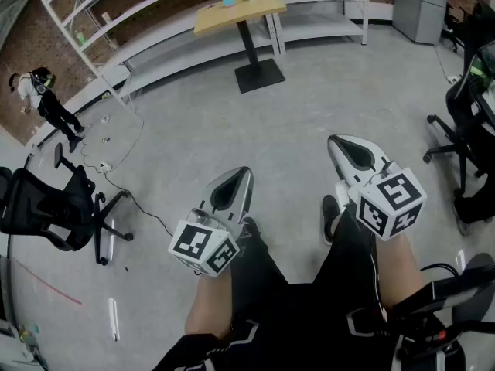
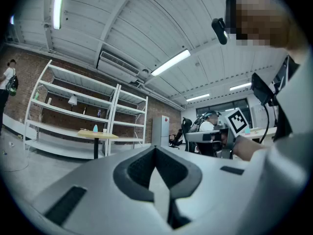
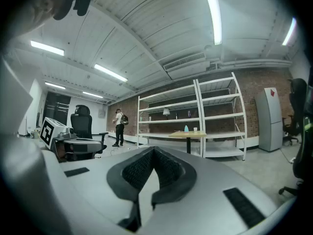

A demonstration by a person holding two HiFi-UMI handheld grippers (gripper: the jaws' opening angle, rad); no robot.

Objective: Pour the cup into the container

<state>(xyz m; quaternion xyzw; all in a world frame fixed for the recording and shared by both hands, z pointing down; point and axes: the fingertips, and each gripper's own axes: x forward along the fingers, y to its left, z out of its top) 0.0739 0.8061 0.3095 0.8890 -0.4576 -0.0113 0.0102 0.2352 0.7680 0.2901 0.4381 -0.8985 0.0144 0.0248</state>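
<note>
Both the left gripper [image 1: 244,176] and the right gripper [image 1: 339,145] are pressed together on nothing, well apart from the small cup [image 3: 195,129] on the far tabletop [image 1: 232,18], so I would walk close and spread one before reaching.

Ahead of my left gripper [image 1: 244,175] and right gripper [image 1: 334,142], bare floor [image 1: 294,122] is lying open as far as the small table [image 1: 240,10]. An office chair [image 1: 46,207] is standing well left of the left one; more chairs [image 1: 468,114] are crowding right of the right one.
</note>
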